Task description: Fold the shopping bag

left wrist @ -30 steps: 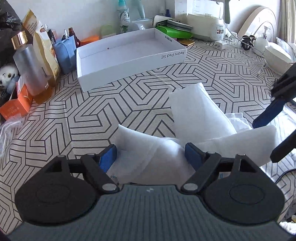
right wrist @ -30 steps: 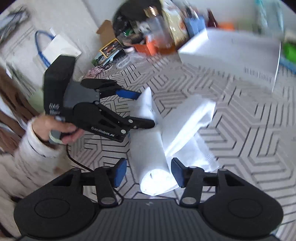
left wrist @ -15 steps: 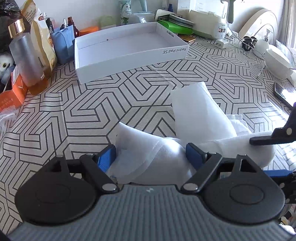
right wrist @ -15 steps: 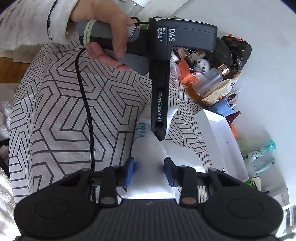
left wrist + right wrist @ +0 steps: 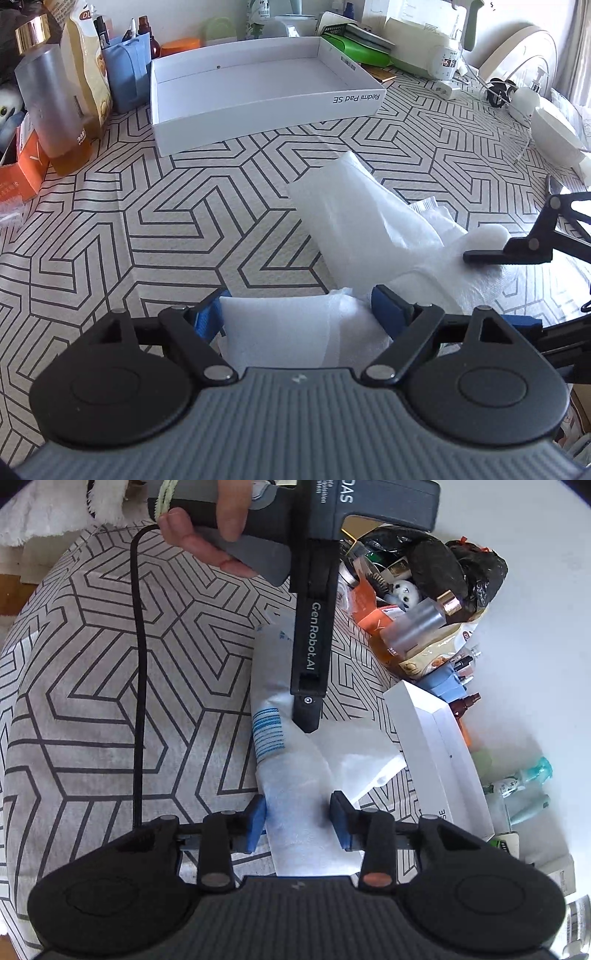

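Now my right tool point(image 5: 297, 821) sits lower and rolled over compared with a second ago, when it hovered tilted above the roll; its jaws have just been closing and then eased a touch, and they straddle the near end of the shopping bag point(image 5: 291, 775), the blue pads right at the fabric on both sides. I cannot tell whether they actually pinch it. My left tool point(image 5: 297, 317) has barely shifted: its jaws are spread wide either side of the other end of the bag, which bulges between them, and whether the pads press on it I cannot say. The white bag lies on the patterned counter point(image 5: 147, 229) as a loose, half-rolled bundle, one flap sticking out toward the white box lid point(image 5: 258, 96). My reading is that both ends are now bracketed, so the next fold is being set up, with the bag far from flat and tidy.
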